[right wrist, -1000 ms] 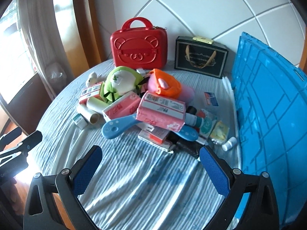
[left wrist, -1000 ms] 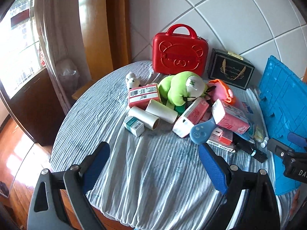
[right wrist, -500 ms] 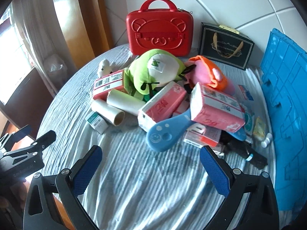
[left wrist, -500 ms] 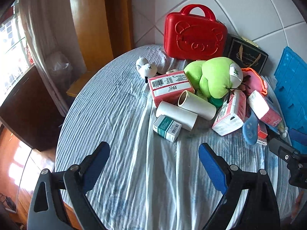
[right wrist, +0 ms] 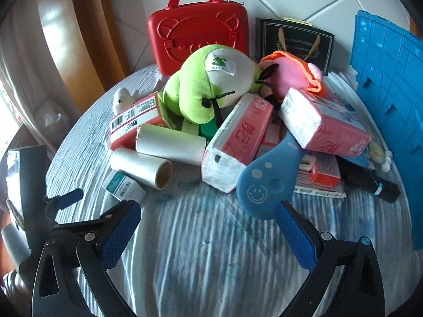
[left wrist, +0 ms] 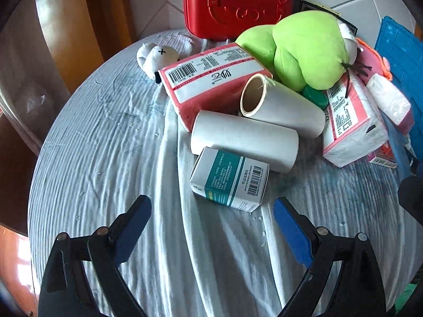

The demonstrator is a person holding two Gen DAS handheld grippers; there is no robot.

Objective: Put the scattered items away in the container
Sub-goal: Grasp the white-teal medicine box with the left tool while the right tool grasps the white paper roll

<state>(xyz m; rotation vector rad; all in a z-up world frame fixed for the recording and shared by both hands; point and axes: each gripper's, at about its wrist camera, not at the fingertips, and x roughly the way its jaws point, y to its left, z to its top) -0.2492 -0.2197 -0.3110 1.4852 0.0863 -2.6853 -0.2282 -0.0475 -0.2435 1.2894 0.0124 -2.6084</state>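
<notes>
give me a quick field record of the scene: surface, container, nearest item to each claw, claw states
surface: round table with wrinkled pale cloth
container: blue crate, right edge of table
left claw: open, empty
nearest to left claw: small teal-and-white box, just ahead of its fingers
right claw: open, empty
nearest to right claw: blue smiley paddle
pile: green plush, pink tissue packs, two white rolls

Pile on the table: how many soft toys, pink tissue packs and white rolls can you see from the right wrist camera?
Soft toys: 3 (green, pink, small white)
Pink tissue packs: 3 (left, middle, right)
White rolls: 2 (upper, lower)
Total: 8
</notes>
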